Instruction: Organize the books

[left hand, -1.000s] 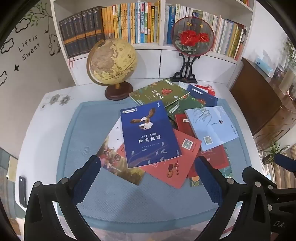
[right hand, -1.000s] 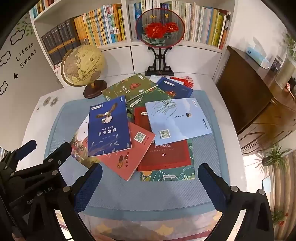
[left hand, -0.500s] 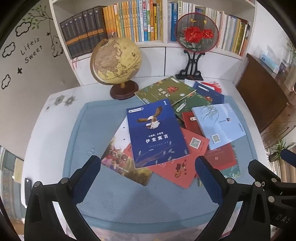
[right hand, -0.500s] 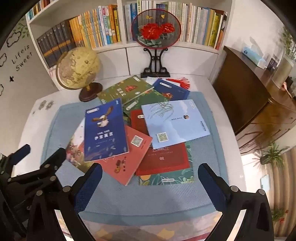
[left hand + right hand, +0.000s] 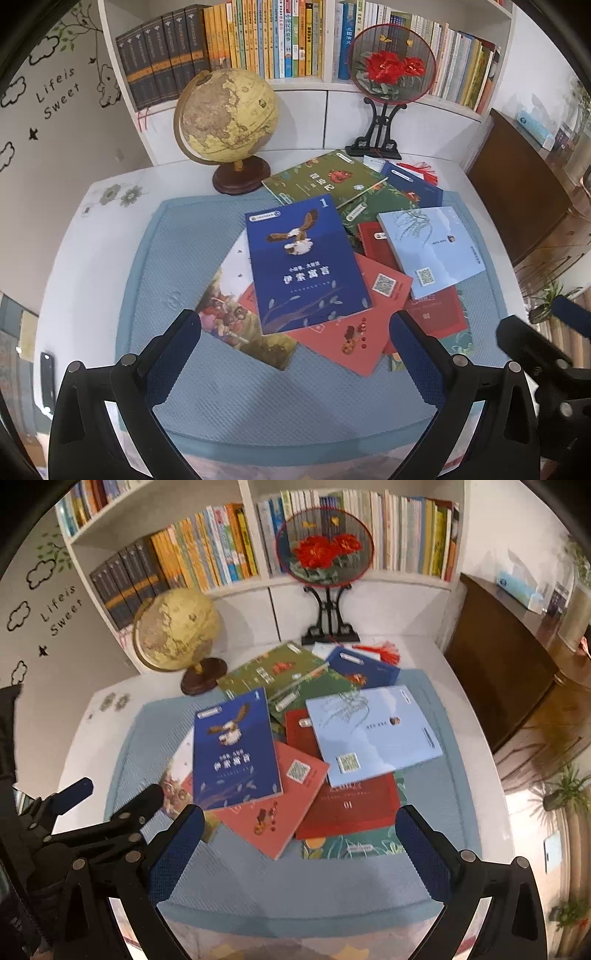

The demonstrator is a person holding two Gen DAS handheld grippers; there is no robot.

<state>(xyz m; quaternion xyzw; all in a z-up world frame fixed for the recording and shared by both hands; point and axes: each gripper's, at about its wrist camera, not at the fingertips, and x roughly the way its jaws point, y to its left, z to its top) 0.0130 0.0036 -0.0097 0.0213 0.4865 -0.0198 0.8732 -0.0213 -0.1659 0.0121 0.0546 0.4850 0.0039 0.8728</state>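
Note:
Several thin books lie in a loose overlapping heap on a blue mat (image 5: 177, 258). On top is a dark blue book with an eagle (image 5: 303, 262) (image 5: 234, 749). To its right lies a light blue book (image 5: 428, 247) (image 5: 373, 734), over red books (image 5: 354, 328) (image 5: 351, 808) and green ones (image 5: 325, 177) (image 5: 269, 668). My left gripper (image 5: 295, 354) hovers open over the mat's near edge, short of the heap. My right gripper (image 5: 299, 845) is open too, beside it on the right, nothing between its fingers.
A globe (image 5: 227, 118) on a wooden base stands at the mat's far left corner. A round flower fan on a black stand (image 5: 391, 70) is at the back. Behind both rises a white shelf full of upright books (image 5: 258, 37). A dark wooden cabinet (image 5: 524, 192) flanks the table's right side.
Both grippers have drifted slightly forward and left over the table, so the heap sits a little nearer in each view. The books have not moved. Both stay open.

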